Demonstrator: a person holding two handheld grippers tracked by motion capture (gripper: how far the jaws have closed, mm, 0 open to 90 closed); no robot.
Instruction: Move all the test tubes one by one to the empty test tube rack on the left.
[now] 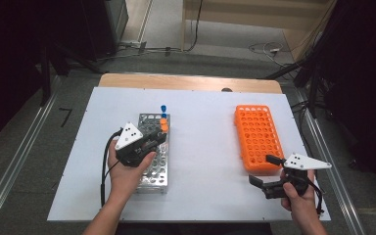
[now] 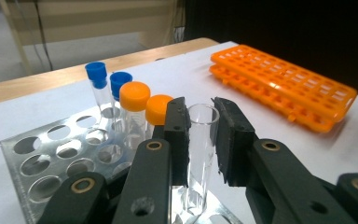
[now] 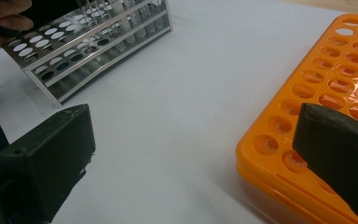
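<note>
The left gripper (image 2: 200,140) has its jaws clamped on an uncapped clear test tube (image 2: 200,154), standing in the metal rack (image 2: 32,163); the tube's foot is hidden behind the jaws. Just beyond it in the rack stand two orange-capped tubes (image 2: 134,96) and two blue-capped tubes (image 2: 96,73). The right gripper (image 3: 191,154) hangs wide open and empty, one jaw over the near corner of the orange rack (image 3: 279,135), whose far end is cut off.

High view: fixed overhead, faces forward and down, far, whole white table (image 1: 200,147) in frame.
Left gripper view: low, close behind own jaws, looks across metal rack (image 2: 51,158) toward orange rack (image 2: 284,88) at upper right.
Right gripper view: low, near tabletop; orange rack (image 3: 335,93) right, metal rack (image 3: 88,42) upper left.
All three share both racks.
</note>
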